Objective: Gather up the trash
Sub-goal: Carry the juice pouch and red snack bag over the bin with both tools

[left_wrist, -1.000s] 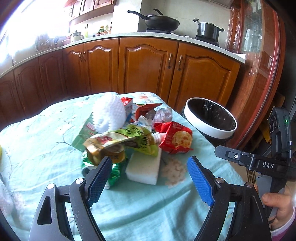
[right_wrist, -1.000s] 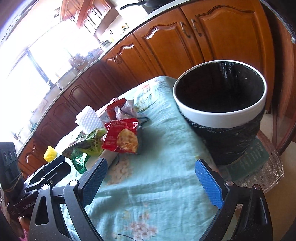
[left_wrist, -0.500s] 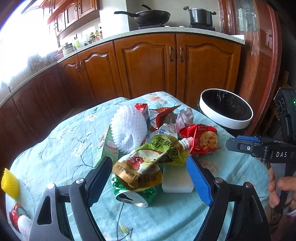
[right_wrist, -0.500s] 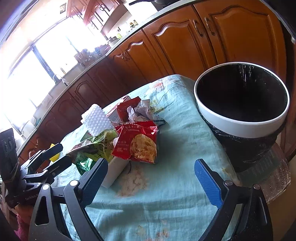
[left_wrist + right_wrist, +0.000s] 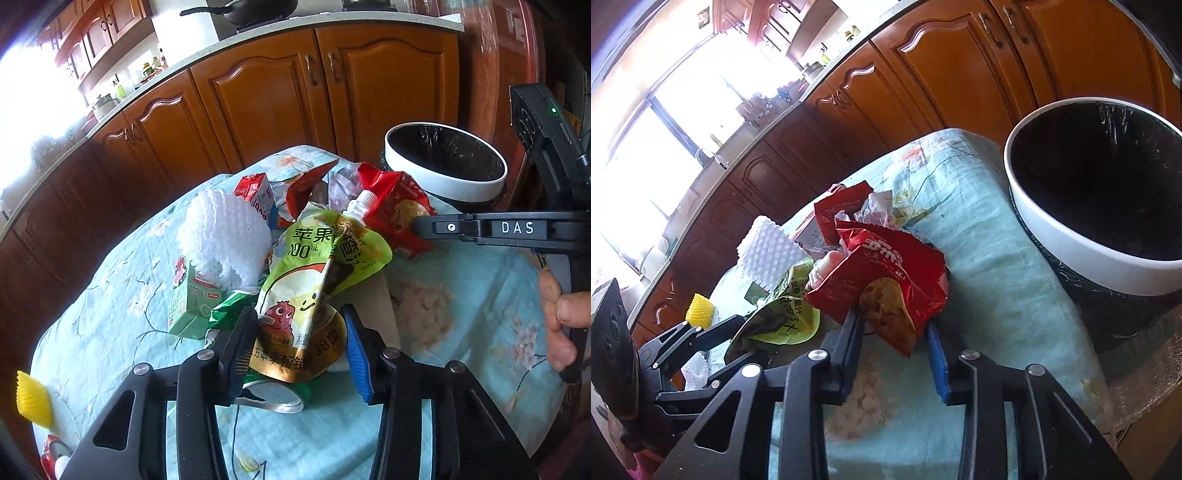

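Observation:
A heap of trash lies on the cloth-covered table (image 5: 461, 332). My left gripper (image 5: 299, 350) is shut on a green and gold juice pouch (image 5: 317, 273) with a white spout. My right gripper (image 5: 894, 350) is shut on a red chip bag (image 5: 886, 273), which also shows in the left wrist view (image 5: 391, 210). The heap also holds a white foam net (image 5: 225, 236), a green carton (image 5: 192, 299), a red and white carton (image 5: 255, 192) and crumpled wrappers (image 5: 875, 206). A white-rimmed bin (image 5: 1071, 240) with a black liner stands beside the table's far right.
A yellow foam net (image 5: 31, 398) lies at the table's left edge. Wooden kitchen cabinets (image 5: 295, 99) run behind the table. A white foam block (image 5: 380, 306) lies under the pouch. A hand (image 5: 561, 317) holds the right gripper's handle.
Both grippers moved forward into the heap and closed. The left one closed on the juice pouch, the right one on the red chip bag.

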`<state>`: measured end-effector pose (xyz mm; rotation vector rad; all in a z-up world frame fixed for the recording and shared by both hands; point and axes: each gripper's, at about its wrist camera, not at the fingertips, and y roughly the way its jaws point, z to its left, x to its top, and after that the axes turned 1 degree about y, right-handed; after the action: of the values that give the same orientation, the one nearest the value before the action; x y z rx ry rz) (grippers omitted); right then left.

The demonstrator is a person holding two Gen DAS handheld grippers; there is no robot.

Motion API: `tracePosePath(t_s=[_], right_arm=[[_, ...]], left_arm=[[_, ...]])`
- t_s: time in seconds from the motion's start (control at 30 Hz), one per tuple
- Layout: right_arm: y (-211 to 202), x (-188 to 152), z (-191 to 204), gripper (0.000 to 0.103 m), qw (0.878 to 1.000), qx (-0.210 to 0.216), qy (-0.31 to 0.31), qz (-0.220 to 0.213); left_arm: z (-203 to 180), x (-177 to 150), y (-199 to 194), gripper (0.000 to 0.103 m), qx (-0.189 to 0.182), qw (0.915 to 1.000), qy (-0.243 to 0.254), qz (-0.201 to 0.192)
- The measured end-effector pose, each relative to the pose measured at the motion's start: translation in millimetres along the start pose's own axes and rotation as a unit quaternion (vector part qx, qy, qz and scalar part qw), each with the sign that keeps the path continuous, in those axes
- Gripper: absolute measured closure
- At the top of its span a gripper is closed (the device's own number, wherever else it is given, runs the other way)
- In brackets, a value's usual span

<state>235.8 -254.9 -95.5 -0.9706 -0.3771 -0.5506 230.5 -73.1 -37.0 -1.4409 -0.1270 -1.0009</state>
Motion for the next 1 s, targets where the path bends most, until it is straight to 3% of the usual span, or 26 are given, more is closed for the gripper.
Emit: tracePosePath(t_s=[0.03, 0.07, 0.5, 0.73, 1.0], right_arm=[[-3, -1, 2, 0.100, 1.000, -0.008, -0.005, -0.003], [-6, -1, 2, 0.100, 1.000, -0.007, -0.007, -0.005], [-63, -5, 1, 0.103, 0.998, -0.012, -0.041, -0.049], [-89, 0, -20, 0.103, 0.996, -0.040, -0.033, -0.072], [-107, 7, -44, 0.103, 0.994, -0.070, -0.025, -0.084]], left_arm=[[1, 0, -2, 0.063, -0.007, 0.9999, -0.008, -0.002], [3, 0, -4, 0.083, -0.012, 0.9998, -0.017, -0.007], [6, -5, -29, 0.085, -0.098, 0.9877, -0.111, -0.051], [-7, 15, -25, 0.085, -0.125, 0.9834, -0.113, -0.067], [-34, 45, 3, 0.085, -0.145, 0.9836, -0.090, -0.059]])
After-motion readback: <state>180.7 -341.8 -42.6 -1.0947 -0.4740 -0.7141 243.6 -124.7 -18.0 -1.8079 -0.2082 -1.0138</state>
